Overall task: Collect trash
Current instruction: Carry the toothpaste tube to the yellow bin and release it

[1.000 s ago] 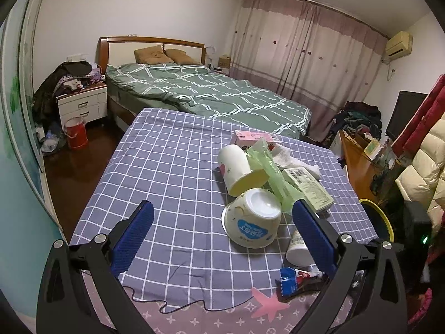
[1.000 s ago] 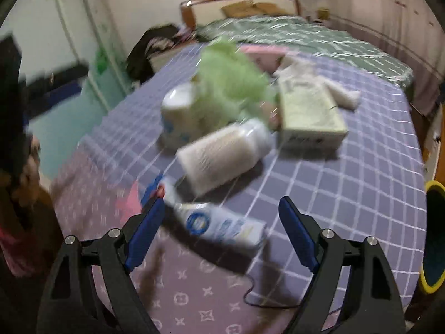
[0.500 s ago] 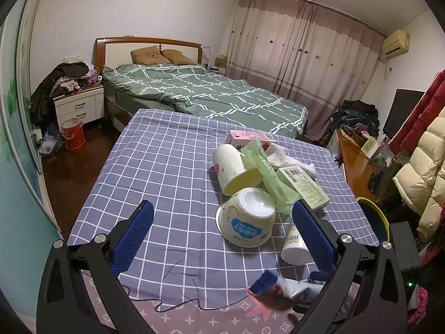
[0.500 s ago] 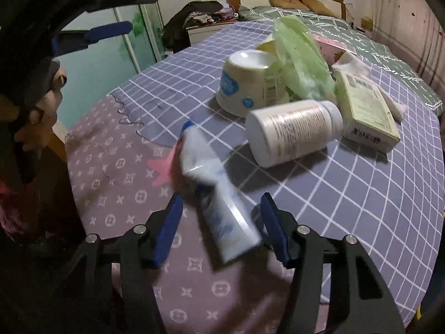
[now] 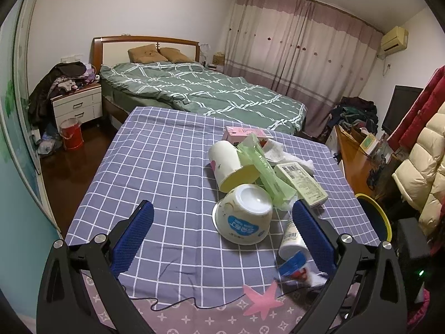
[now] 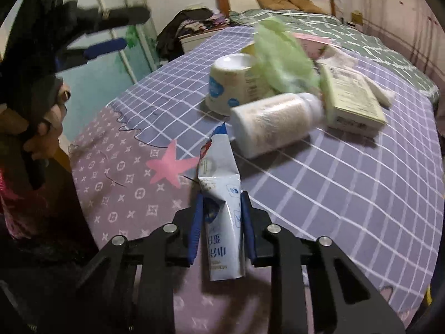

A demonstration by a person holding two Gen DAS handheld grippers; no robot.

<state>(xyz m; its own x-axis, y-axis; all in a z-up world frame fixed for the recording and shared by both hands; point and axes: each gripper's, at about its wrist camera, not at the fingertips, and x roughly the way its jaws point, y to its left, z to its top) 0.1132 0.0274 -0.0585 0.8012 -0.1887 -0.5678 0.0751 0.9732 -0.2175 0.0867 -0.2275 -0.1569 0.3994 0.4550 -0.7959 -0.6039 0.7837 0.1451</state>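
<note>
- My right hand-held gripper (image 6: 221,203) is closing on a crumpled white and blue carton (image 6: 222,208), with the blue pads at either side of its middle where the carton is pinched in and creased.
- The carton's long axis runs near to far, almost in line with the fingers. Its flattened blue-tipped end points away from me toward the far clutter, leaning a little left, and its squarer printed end sticks out toward me between the gripper arms.
- It sits at the near edge of the counter (image 6: 361,194), over the pink star-patterned cloth beside a pink star (image 6: 169,167). I cannot tell whether it touches the cloth or is lifted off it.
- Just beyond its tip lies a white bottle (image 6: 275,122) on its side, long axis slanting left-near to right-far, cap end toward the right.
- Behind the bottle stands an upturned white bowl (image 6: 230,83) with blue print, a pale green plastic bag (image 6: 281,53) draped over the pile, and a flat box (image 6: 350,100) to the right.
- My left hand-held gripper (image 5: 222,222) hangs with its jaws wide apart and nothing between them, aimed over the checked cloth toward the same bowl (image 5: 243,214).
- From that side the carton (image 5: 294,264) shows blurred at the near right, partly behind the right finger.
- A paper cup (image 5: 230,164) lies tipped on its side farther off, mouth toward me, and the bed (image 5: 194,94) stands beyond the counter.
</note>
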